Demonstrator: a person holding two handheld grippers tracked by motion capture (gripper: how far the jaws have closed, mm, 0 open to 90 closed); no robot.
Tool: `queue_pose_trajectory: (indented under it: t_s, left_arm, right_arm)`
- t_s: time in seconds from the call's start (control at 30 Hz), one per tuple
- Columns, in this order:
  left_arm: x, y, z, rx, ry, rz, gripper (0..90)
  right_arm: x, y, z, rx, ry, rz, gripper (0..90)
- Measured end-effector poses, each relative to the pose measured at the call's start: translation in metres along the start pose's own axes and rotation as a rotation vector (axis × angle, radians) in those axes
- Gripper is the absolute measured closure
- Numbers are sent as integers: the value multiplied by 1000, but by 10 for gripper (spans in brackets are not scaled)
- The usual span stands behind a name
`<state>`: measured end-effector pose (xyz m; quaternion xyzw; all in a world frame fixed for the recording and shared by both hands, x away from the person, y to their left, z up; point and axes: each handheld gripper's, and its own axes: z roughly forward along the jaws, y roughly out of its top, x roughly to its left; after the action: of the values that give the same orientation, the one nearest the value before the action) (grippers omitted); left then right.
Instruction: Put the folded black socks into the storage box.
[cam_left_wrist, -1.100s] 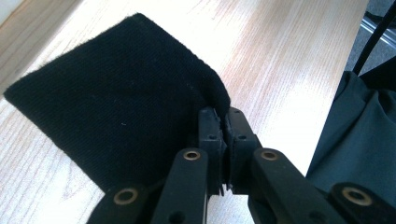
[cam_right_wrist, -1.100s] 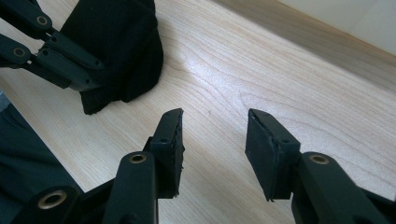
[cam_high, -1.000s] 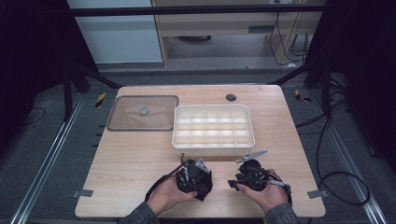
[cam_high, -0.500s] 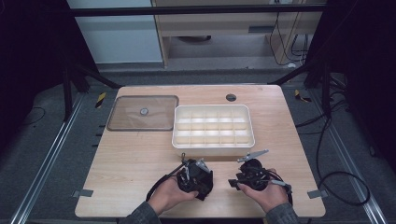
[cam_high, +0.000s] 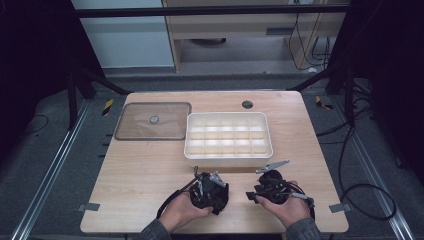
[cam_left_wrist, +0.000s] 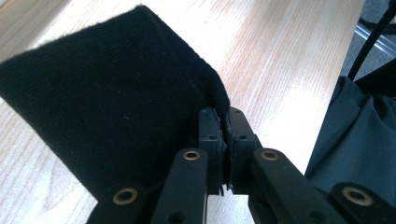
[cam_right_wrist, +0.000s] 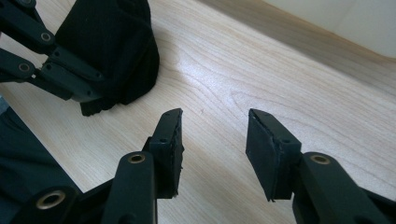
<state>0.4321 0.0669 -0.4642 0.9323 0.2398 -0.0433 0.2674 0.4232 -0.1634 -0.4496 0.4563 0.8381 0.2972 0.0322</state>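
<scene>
A black cloth (cam_left_wrist: 107, 93) lies on the wooden table (cam_left_wrist: 280, 56) near its front edge. My left gripper (cam_left_wrist: 223, 122) is shut on one edge of it, and the fabric spreads away to the left of the jaws. In the right gripper view the same cloth (cam_right_wrist: 116, 51) sits bunched at the upper left with the other gripper's black links on it. My right gripper (cam_right_wrist: 215, 135) stands open just above bare wood, a little to the right of the cloth, with nothing between its pads. In the high view both hands rest close together at the table's front.
A white tray (cam_high: 228, 156) divided into several compartments stands just beyond the hands, mid-table. A clear lid (cam_high: 152, 121) lies flat at the back left. A round cable hole (cam_high: 247, 104) sits near the far edge. Dark clothing (cam_left_wrist: 364, 130) hangs past the table's front edge.
</scene>
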Motion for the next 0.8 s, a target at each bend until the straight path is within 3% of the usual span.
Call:
queue_pose_trajectory:
  t_s: [0.43, 0.63, 0.8]
  left_arm:
    - [-5, -1, 5, 8, -13, 15, 863]
    - [-3, -2, 4, -3, -25, -6, 861]
    - [-4, 0, -1, -18, -2, -13, 839]
  right_arm:
    - [0, 2, -3, -7, -5, 0, 550]
    - [-1, 3, -5, -11, -7, 4, 549]
    - [-1, 5, -6, -10, -9, -1, 539]
